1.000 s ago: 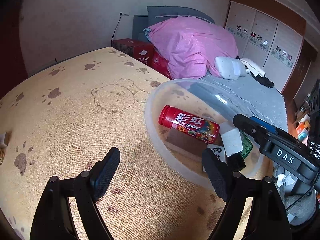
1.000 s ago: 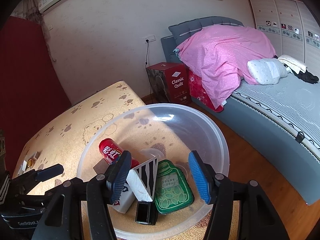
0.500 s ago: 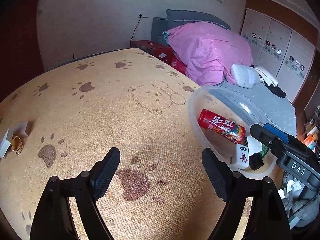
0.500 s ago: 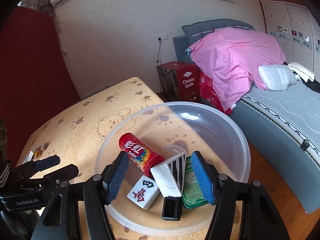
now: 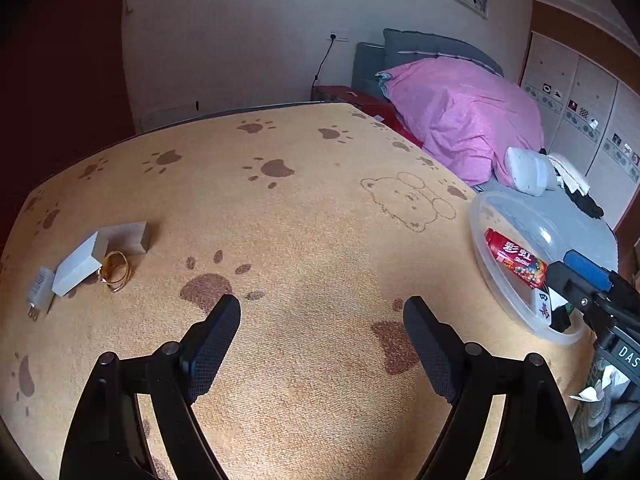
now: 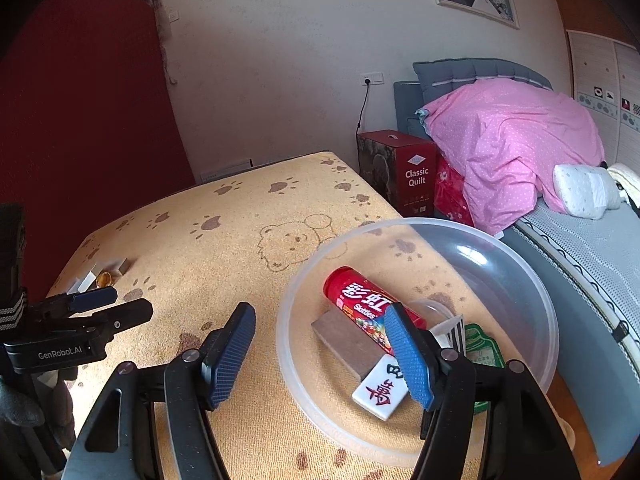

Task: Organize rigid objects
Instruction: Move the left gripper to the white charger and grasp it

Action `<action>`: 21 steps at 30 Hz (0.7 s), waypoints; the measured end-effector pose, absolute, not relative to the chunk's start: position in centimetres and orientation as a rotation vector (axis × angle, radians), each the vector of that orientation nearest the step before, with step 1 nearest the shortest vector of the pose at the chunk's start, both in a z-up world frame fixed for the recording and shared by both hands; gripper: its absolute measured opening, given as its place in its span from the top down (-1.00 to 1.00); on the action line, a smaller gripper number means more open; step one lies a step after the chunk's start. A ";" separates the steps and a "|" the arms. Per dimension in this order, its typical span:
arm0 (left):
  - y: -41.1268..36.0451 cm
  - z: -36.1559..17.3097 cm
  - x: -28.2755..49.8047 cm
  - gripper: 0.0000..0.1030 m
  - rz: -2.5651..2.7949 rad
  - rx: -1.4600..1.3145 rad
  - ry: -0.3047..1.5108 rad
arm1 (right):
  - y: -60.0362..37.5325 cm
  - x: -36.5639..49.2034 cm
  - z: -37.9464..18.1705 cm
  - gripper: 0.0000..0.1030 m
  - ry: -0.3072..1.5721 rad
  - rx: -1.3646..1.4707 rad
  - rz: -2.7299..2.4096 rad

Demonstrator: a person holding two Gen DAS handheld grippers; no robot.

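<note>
A clear plastic bowl [image 6: 416, 222] at the table's right end holds a red Skittles tube [image 6: 360, 300], a mahjong tile [image 6: 382, 390], a brown block [image 6: 344, 340], a striped piece [image 6: 452, 326] and a green packet [image 6: 482, 350]. My right gripper [image 6: 320, 316] hovers over the bowl's left rim. Its jaws are opening and grip nothing. My left gripper [image 5: 320, 312] stands open over bare cloth. Loose at the far left lie a white box [image 5: 78, 264], a grey box [image 5: 124, 236], gold rings [image 5: 116, 272] and a white plug [image 5: 40, 292].
The table wears a tan paw-print cloth [image 5: 304, 208]. Behind it stand a red Classic Quilt box [image 6: 400, 172] and a bed with a pink quilt [image 6: 508, 144]. The bowl [image 5: 476, 240] sits near the table's right edge.
My left gripper swung left, away from the bowl, and the small items at the far left came into view. My right gripper drew back and left from the bowl's contents, jaws wider.
</note>
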State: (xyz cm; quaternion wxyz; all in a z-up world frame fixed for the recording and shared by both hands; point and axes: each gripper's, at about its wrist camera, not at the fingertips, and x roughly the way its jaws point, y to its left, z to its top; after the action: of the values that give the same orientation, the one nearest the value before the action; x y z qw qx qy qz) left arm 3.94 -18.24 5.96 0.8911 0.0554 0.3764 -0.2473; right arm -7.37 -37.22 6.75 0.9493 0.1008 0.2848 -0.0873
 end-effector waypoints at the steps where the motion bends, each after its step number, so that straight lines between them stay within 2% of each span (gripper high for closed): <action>1: -17.6 6.0 4.1 -0.64 -0.502 0.112 0.780 | -36.8 -7.2 6.9 -0.41 0.578 0.201 -0.167; 21: -2.4 6.1 7.9 -0.64 -0.243 0.068 0.777 | -26.5 -4.4 7.4 -0.59 0.661 0.098 0.092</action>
State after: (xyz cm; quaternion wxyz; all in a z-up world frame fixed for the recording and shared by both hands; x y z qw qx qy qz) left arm 7.90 -2.40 6.12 0.9177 0.0330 0.3778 -0.1182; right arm -4.36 -26.49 7.38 0.9437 0.0479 0.3242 0.0452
